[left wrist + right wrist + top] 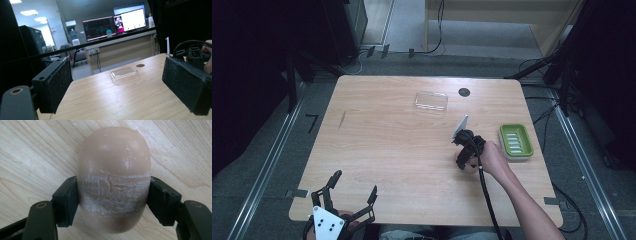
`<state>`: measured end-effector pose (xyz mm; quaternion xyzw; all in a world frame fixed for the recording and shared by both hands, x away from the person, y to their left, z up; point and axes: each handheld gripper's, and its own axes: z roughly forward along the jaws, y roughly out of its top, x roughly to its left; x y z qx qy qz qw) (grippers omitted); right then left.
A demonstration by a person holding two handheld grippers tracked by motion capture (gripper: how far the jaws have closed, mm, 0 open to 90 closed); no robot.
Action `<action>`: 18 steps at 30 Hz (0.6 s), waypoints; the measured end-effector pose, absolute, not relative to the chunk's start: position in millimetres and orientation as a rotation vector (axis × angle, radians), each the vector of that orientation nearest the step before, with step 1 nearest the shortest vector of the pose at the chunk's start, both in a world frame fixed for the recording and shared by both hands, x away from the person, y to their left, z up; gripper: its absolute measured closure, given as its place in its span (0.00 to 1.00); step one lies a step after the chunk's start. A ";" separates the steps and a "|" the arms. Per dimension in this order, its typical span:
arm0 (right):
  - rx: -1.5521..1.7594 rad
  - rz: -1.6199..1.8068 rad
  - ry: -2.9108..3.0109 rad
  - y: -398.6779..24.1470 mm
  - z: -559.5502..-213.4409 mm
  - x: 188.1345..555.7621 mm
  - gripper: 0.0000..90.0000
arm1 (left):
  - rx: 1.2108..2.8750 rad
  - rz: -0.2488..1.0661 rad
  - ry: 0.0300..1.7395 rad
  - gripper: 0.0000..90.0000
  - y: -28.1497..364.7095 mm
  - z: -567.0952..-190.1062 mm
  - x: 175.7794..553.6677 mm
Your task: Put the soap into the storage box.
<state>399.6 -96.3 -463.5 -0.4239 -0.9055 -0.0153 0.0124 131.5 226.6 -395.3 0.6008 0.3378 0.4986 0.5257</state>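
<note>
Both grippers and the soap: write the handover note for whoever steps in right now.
Right gripper: shut on the bar of soap, jaws pressing on its two sides, over the table's right part, just left of the green soap dish.
Left gripper: open, holding nothing, at the table's near left edge.
Clear plastic lid: lying on the table at the far side, near the round dark hole.
Done: soap gripped.
Left, likely: set the soap in the green dish, which holds nothing yet; the clear lid may go on after.
</note>
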 end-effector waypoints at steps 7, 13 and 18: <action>-1.321 -0.035 -2.828 -95.3 -465.1 398.9 0.37 | 1.437 1.193 0.807 0.11 226.6 -395.2 131.4; -1.301 -0.027 -2.839 -95.0 -464.7 399.3 0.37 | 1.436 1.193 0.806 0.11 226.5 -395.2 131.4; -1.287 -0.004 -2.838 -94.9 -463.4 399.0 0.37 | 1.435 1.192 0.807 0.11 226.3 -395.3 131.5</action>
